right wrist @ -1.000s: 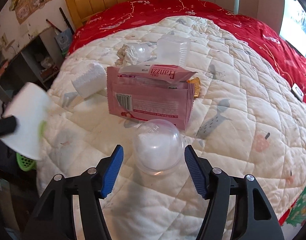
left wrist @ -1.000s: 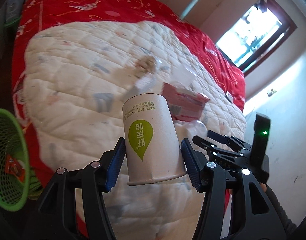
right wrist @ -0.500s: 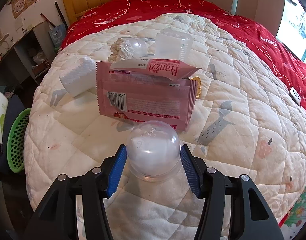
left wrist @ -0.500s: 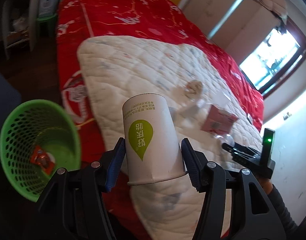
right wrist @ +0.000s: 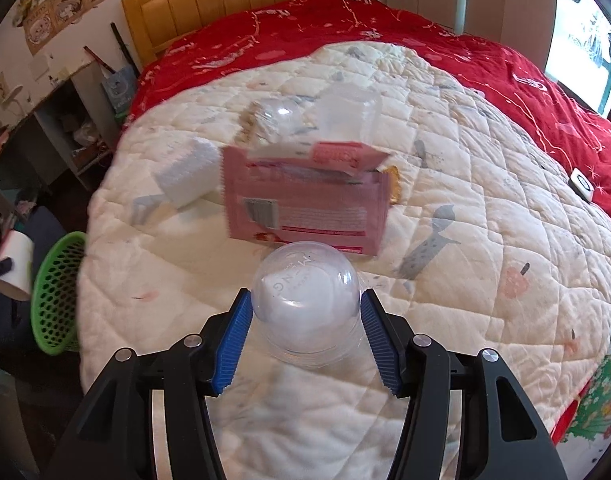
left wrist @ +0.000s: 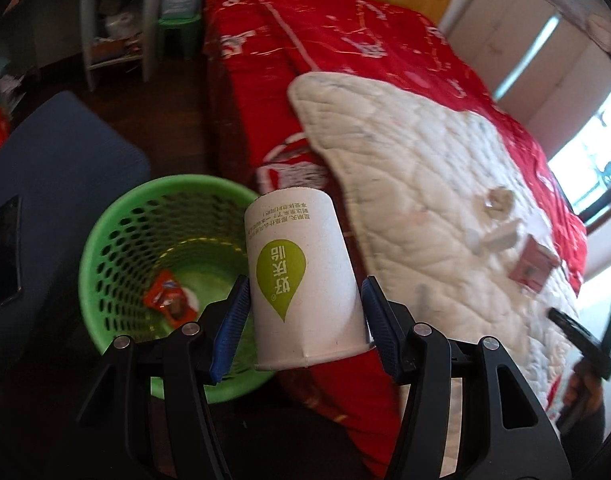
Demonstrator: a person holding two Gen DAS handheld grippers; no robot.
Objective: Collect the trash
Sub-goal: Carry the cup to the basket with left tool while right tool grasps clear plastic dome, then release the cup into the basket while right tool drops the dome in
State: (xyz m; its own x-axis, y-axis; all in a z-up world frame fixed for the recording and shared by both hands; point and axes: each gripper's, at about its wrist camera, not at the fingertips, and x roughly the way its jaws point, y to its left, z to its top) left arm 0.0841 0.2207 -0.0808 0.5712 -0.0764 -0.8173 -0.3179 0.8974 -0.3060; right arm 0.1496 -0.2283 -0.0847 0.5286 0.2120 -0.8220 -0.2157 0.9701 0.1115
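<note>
My left gripper [left wrist: 304, 282] is shut on a white paper cup [left wrist: 293, 236] with a green drop logo, held upside down. It hangs at the right rim of a green mesh basket [left wrist: 105, 236] on the floor. An orange wrapper [left wrist: 167, 296] lies inside the basket. My right gripper [right wrist: 304, 296] is shut on a clear plastic dome lid [right wrist: 305, 280], its blue pads pressing on both sides just above the white quilt [right wrist: 485, 200]. Behind the dome stands a pink snack package [right wrist: 305, 208]. From the right wrist, the paper cup [right wrist: 15, 264] and basket [right wrist: 55, 300] show at far left.
More litter lies on the quilt: a white ribbed cup [right wrist: 187, 176], a clear dome over crumpled paper [right wrist: 273, 120], a clear tub [right wrist: 349, 112]. A dark blue seat with a phone [left wrist: 7, 256] stands left of the basket. Shelves and a wooden headboard [right wrist: 241, 4] stand behind.
My left gripper swung left off the bed with the paper cup and now hangs at the basket. My right gripper closed on the clear dome lid and raised it slightly.
</note>
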